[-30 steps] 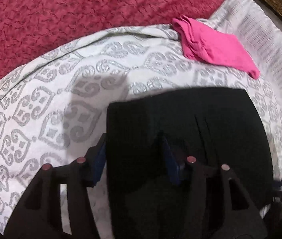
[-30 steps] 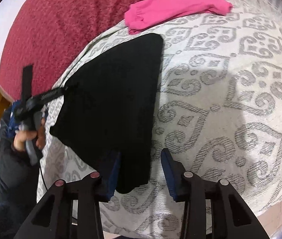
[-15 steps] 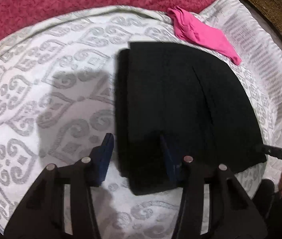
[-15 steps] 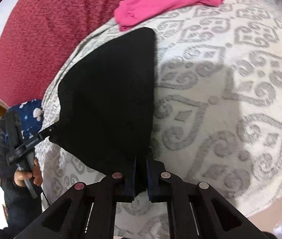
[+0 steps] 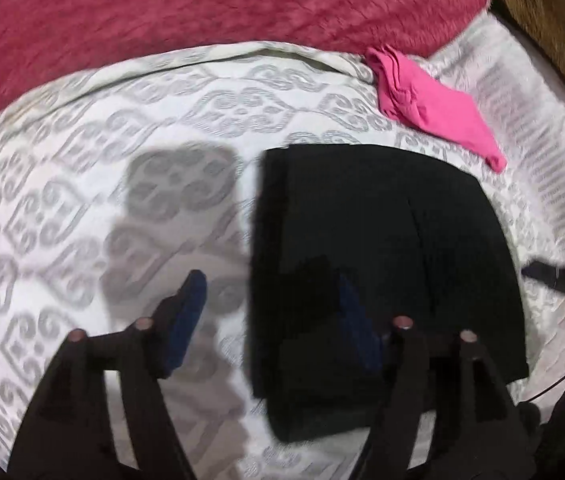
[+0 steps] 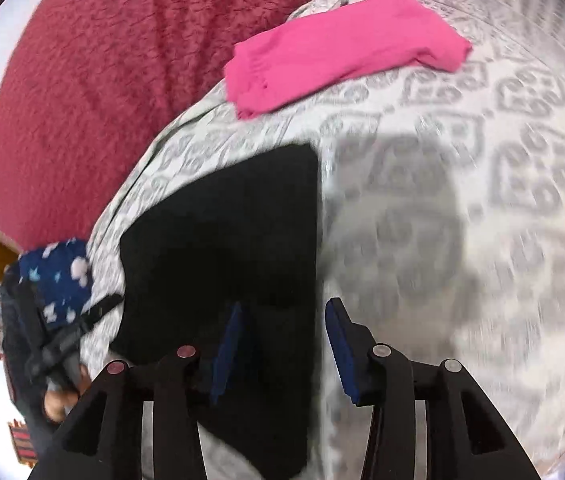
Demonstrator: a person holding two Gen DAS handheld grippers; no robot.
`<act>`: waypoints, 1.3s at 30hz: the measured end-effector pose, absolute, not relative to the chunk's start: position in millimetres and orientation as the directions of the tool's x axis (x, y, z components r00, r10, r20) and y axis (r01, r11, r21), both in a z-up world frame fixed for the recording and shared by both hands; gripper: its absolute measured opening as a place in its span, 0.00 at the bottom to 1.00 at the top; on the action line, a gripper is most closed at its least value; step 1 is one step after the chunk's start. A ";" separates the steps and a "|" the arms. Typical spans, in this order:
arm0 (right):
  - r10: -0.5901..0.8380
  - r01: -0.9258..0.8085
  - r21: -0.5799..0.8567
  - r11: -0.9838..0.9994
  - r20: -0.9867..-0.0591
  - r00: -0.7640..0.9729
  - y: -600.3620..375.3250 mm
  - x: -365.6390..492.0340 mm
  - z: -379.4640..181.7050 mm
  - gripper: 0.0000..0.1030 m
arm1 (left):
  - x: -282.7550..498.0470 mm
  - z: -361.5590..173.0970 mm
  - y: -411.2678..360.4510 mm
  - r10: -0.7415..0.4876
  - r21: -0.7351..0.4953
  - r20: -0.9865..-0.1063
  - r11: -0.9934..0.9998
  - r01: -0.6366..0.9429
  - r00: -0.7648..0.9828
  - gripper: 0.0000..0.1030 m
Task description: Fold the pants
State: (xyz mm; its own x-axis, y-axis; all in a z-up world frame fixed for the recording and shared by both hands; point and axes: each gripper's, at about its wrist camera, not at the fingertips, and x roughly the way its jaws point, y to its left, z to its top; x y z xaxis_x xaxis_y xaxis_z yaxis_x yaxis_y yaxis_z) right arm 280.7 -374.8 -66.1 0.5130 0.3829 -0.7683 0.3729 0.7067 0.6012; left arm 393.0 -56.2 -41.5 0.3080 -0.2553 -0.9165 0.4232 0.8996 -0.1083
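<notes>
the black pants (image 5: 382, 264) lie folded on the patterned bed cover (image 5: 82, 208). the left gripper (image 5: 270, 312) has just been opening, its jaws straddling the pants' left edge without pressing. the right gripper (image 6: 282, 344), also just opening, straddles their right edge, unclamped. a pink garment (image 6: 338, 48) lies beyond both.

A home bedroom: bed spread with a grey-patterned white bedspread (image 5: 82, 200), red fuzzy blanket (image 5: 202, 4), loose clothing lying about.

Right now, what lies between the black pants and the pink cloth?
Only bare patterned bedspread separates black pants from pink cloth, clearest in the right wrist view.
</notes>
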 end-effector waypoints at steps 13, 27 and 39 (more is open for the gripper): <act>0.343 0.393 0.547 0.739 -0.808 0.479 -377.0 362.7 -97.2 0.10 | 457.4 -72.0 -106.8 -0.228 -0.064 -0.923 0.885 0.462 0.310 0.80; 0.461 0.242 0.603 0.760 -0.763 0.453 -367.2 286.5 -75.3 0.53 | 411.2 -57.5 -51.0 -0.283 -0.174 -0.949 0.842 0.511 0.142 0.82; 0.483 0.248 0.606 0.755 -0.771 0.415 -331.8 293.7 -94.0 0.57 | 416.4 -90.2 -51.9 -0.312 -0.241 -0.944 0.875 0.420 0.108 0.99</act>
State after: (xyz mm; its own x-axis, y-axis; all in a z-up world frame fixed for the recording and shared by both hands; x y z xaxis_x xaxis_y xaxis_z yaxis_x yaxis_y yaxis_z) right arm 293.7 -331.8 -94.0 0.4148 0.4829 -0.7712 0.2482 0.7554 0.6064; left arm 416.4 -51.9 -90.2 0.1079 -0.3123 -0.9438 0.4204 0.8746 -0.2413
